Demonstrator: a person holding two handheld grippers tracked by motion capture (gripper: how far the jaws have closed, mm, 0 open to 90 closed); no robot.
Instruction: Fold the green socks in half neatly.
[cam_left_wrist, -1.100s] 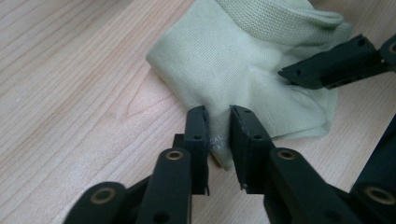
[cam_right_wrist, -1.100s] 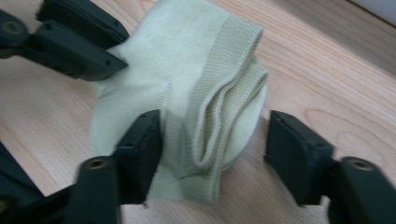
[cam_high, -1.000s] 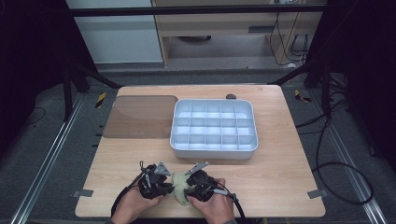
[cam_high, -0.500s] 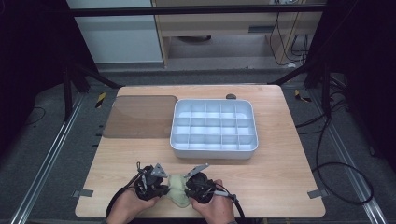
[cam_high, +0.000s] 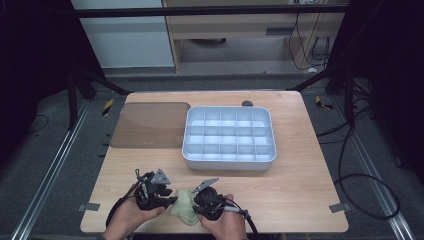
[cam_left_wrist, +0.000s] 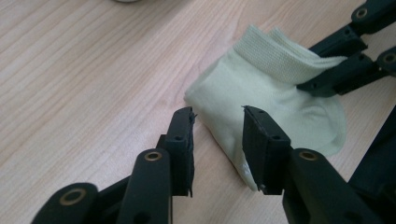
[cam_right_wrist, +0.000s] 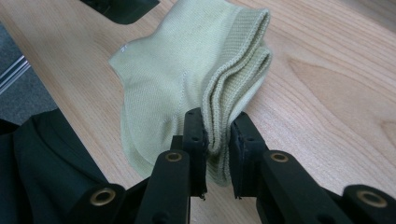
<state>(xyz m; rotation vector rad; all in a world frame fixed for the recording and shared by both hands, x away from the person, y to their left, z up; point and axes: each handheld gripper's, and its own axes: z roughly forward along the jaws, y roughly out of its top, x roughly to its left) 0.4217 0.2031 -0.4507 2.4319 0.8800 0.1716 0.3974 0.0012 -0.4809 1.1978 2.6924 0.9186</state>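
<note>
Right gripper view showed the right hand-held gripper (cam_right_wrist: 217, 140) pinching the folded sock's (cam_right_wrist: 187, 70) ribbed cuff, pinning it on the counter (cam_right_wrist: 327, 93); the left hand-held gripper (cam_left_wrist: 217, 135), jaws just opening, stood spread beside its toe, apparently to regrip.

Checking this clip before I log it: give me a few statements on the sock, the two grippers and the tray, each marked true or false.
1. The right gripper pinches the ribbed cuff of the sock. True.
2. The left gripper is clamped on the sock. False: its jaws have just been opening and stand apart, with the sock's edge between them.
3. The sock lies in the compartment tray. False: it is on the table, near the front edge.
4. The tray's compartments are empty. True.
5. The sock is dark blue. False: it is pale yellow-green.
</note>
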